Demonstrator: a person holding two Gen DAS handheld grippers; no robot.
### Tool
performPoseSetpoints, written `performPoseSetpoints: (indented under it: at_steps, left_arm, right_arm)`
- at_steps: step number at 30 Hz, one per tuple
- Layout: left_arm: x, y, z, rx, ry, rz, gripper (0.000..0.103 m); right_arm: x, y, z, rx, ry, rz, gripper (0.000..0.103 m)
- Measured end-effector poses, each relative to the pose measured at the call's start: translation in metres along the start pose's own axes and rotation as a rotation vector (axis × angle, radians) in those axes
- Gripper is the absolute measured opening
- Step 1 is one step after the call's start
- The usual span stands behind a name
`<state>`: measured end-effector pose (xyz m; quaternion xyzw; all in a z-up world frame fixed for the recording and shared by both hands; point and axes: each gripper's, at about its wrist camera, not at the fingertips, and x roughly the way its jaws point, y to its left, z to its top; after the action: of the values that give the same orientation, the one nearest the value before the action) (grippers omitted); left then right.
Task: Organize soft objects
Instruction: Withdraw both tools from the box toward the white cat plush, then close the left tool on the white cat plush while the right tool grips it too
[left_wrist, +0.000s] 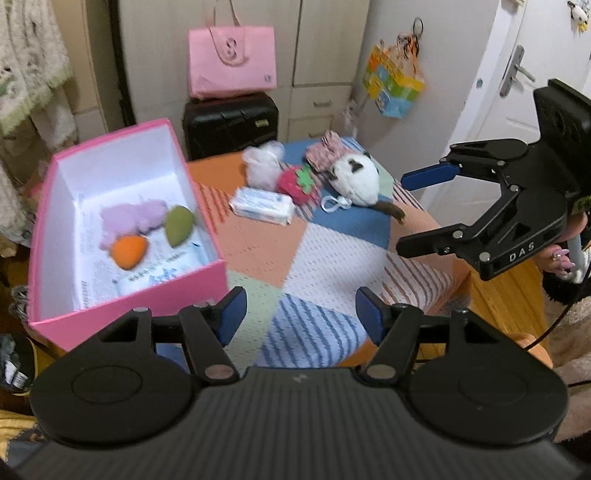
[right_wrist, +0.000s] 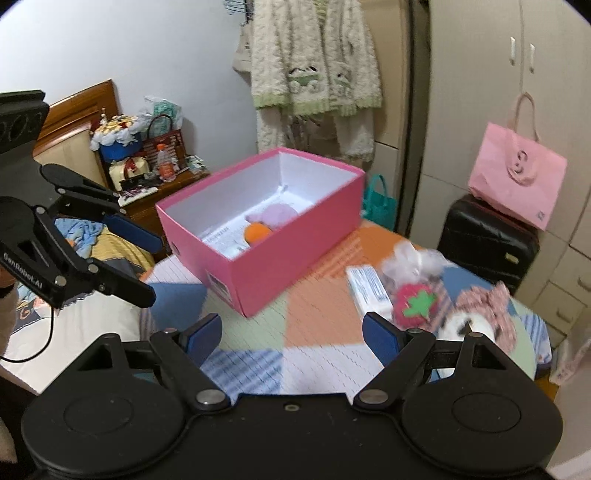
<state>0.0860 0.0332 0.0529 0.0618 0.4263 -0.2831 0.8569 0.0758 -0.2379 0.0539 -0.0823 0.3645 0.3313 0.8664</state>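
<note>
A: Left wrist view. Left gripper (left_wrist: 299, 314) fingers wide, holding nothing, low over the patchwork surface (left_wrist: 325, 243). Right gripper (left_wrist: 402, 212) also wide, empty, near the plush toy (left_wrist: 356, 177). Pink box (left_wrist: 129, 295) already holds an orange piece, a green piece and a purple one.

B: Risk?

A: Strawberry (left_wrist: 299, 184), tissue pack (left_wrist: 262, 205) and plush lie touching; a wide grab likely drags a neighbour.

B: Right wrist view?

A: Right gripper (right_wrist: 291, 332) fingers spread, nothing between. Strawberry (right_wrist: 415, 304) just beside one finger. The box (right_wrist: 295, 266) wall is tall; a low carry could clip its rim.
</note>
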Motion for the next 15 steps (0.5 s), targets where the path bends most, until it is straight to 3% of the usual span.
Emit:
performPoseSetpoints:
  at_steps: [9, 15]
  left_arm:
    - [0.049, -0.01, 0.004, -0.001, 0.072, -0.071, 0.064]
    - [0.06, -0.015, 0.003, -0.059, -0.054, -0.138, 0.068]
  right_arm:
    - [0.009, -0.027, -0.048, 0.016, -0.004, -0.079, 0.087]
    - [0.016, -0.04, -0.085, -0.034, -0.127, -0.147, 0.087]
